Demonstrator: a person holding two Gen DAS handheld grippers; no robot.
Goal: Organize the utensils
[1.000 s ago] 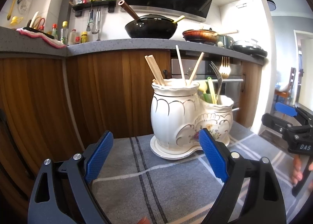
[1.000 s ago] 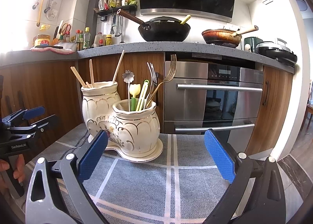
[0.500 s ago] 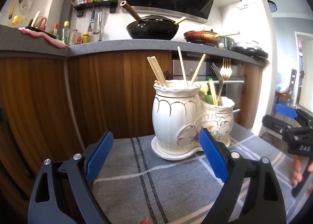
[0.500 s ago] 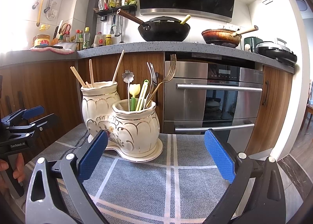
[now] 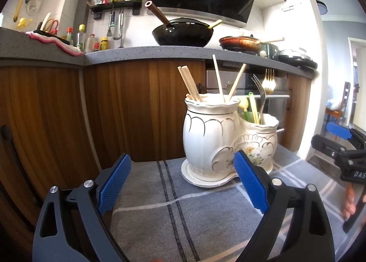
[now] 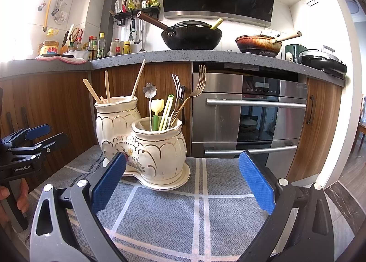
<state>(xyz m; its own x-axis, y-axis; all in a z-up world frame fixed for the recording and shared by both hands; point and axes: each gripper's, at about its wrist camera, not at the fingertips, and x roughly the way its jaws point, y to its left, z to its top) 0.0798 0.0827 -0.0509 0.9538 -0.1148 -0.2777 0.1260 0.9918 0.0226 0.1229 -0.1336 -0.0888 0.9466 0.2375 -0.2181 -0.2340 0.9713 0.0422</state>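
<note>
The cream ceramic double-jar utensil holder with gilt scallops (image 6: 141,145) stands on its scalloped saucer on the grey checked cloth (image 6: 205,207) that covers the tabletop. The taller jar (image 5: 209,133) holds pale wooden chopsticks (image 5: 189,84), which lean apart at different angles. The shorter jar (image 6: 160,147) holds the metal forks (image 6: 183,99), a flower-headed spoon (image 6: 150,92) and green and yellow plastic utensils (image 6: 160,113). All long axes run roughly upright, handles down in the jars.

The left gripper (image 5: 183,181) has its blue pads spread wide and holds nothing. The right gripper (image 6: 183,181) is likewise spread wide and empty.

From the left gripper the holder lies ahead and to the right, taller jar nearer. From the right gripper it lies ahead and to the left, shorter jar nearer. Judgement: the left gripper is better placed for the chopsticks, the right for the forks; any extraction calls for a near-vertical lift along the utensil axis. No loose utensils are visible on the cloth.
</note>
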